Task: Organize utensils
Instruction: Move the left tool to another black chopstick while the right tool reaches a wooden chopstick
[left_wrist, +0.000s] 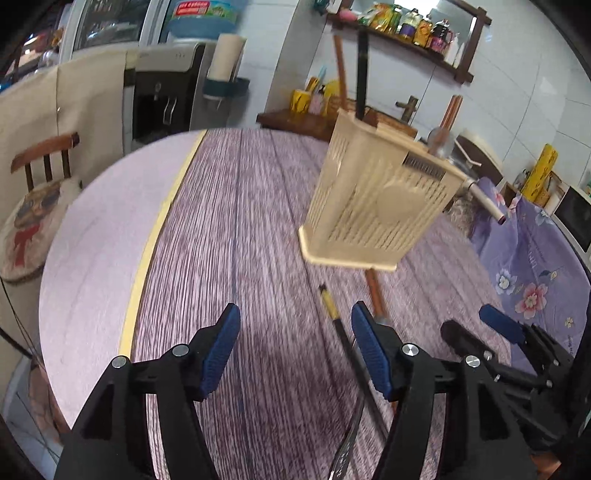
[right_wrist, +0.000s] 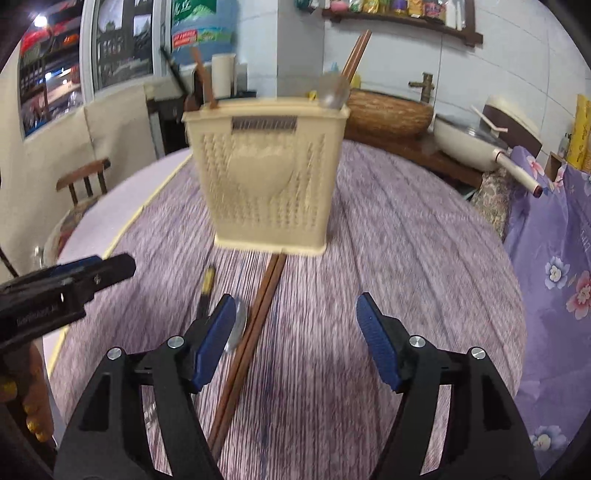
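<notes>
A beige slotted utensil holder (left_wrist: 380, 199) (right_wrist: 266, 173) stands on the round table, with chopsticks, a spoon and dark handles sticking out of its top. In front of it lie a brown chopstick pair (right_wrist: 255, 332) (left_wrist: 375, 291), a metal spoon (right_wrist: 238, 325) and a knife with a yellow-and-black handle (right_wrist: 207, 282) (left_wrist: 330, 306). My left gripper (left_wrist: 295, 310) (right_wrist: 122, 266) hangs open over bare table left of the knife, nothing between its fingers. My right gripper (right_wrist: 295, 299) (left_wrist: 469, 319) is open and holds nothing, with the chopsticks and spoon by its left finger.
The table wears a purple wood-grain cover (left_wrist: 229, 221) with a yellow tape line (left_wrist: 159, 229). A floral purple cloth (right_wrist: 554, 258) lies at the right. Behind are a white pan (right_wrist: 469, 144), a woven basket (right_wrist: 388, 110), a wooden chair (left_wrist: 40, 184) and a water dispenser (left_wrist: 166, 92).
</notes>
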